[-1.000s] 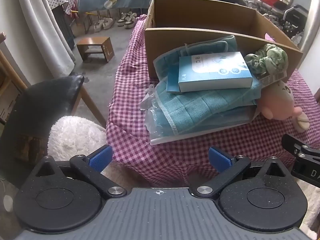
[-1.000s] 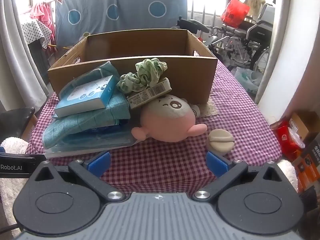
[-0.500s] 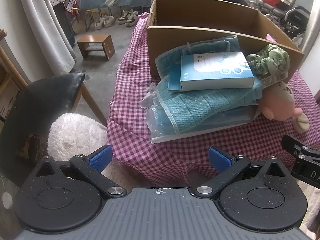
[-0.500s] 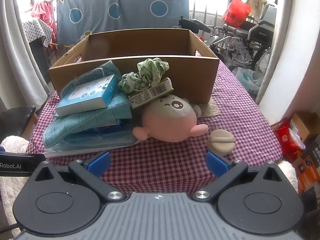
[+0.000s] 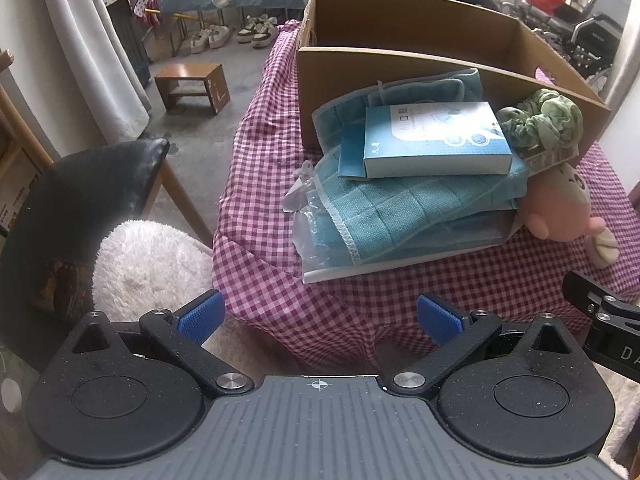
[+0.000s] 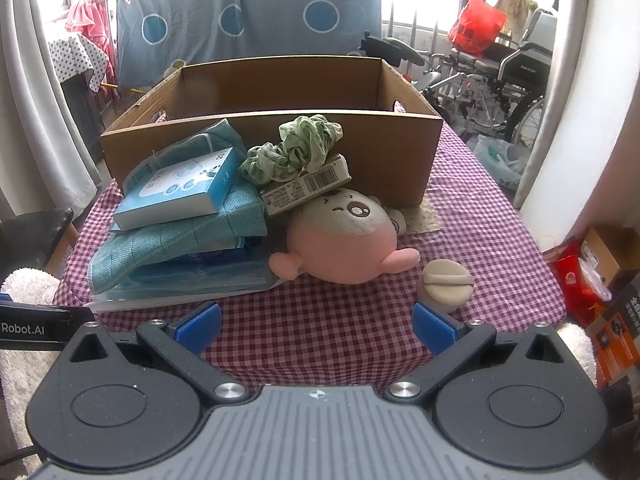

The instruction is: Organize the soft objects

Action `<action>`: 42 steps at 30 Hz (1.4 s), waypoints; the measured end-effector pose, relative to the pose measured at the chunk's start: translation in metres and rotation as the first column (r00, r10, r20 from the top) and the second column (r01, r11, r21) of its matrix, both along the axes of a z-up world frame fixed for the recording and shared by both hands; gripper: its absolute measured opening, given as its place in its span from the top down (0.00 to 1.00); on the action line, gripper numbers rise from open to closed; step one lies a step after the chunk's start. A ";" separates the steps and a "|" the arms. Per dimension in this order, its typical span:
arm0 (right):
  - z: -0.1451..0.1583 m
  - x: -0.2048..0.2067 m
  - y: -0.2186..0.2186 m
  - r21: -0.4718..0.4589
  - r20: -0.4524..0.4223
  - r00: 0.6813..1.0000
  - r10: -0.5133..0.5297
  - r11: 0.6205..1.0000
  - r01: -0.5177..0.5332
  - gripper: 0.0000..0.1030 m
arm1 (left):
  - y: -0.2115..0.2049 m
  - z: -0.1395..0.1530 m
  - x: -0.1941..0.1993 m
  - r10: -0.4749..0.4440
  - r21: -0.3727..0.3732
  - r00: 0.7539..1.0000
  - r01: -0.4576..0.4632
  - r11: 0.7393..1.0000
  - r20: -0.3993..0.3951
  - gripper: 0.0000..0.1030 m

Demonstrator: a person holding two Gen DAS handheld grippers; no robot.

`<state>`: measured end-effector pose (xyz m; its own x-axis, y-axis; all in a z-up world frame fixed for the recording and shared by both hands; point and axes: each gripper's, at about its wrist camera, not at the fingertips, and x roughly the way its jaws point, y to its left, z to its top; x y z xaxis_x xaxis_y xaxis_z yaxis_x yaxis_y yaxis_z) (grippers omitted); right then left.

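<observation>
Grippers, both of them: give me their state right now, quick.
Left gripper: open, fingers spread wide, holding nothing.
Right gripper: open, fingers spread wide, holding nothing.

The cardboard box (image 6: 272,148) shows only its walls, so its floor and anything lying there stay hidden behind the near wall. The pink plush (image 5: 560,204) is partly covered by the teal towels (image 5: 408,208) and the barcoded packet (image 6: 308,188) resting on its head, and the lowest bagged layer of that stack is perhaps more cloth, too crushed to tell. The left view's edge cuts off the right tongs (image 5: 608,320), and the print on the blue box (image 5: 436,140) is too small to read.
</observation>
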<state>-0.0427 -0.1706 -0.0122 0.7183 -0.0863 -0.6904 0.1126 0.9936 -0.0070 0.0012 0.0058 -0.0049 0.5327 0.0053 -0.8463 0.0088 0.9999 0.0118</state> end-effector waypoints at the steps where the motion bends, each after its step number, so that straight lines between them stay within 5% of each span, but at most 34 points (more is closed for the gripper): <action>1: 0.000 0.000 0.000 0.000 0.000 1.000 0.001 1.000 -0.001 0.00 | 0.000 0.000 0.000 0.000 0.001 1.000 0.000 1.000 0.000 0.00; 42: -0.002 0.007 0.001 -0.029 -0.005 1.000 -0.009 1.000 0.009 0.00 | -0.001 -0.004 0.008 -0.002 0.015 1.000 0.003 1.000 -0.019 0.00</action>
<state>-0.0357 -0.1700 -0.0140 0.7136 -0.1125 -0.6914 0.1211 0.9920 -0.0364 0.0093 0.0051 -0.0084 0.5164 0.0167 -0.8562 0.0116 0.9996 0.0265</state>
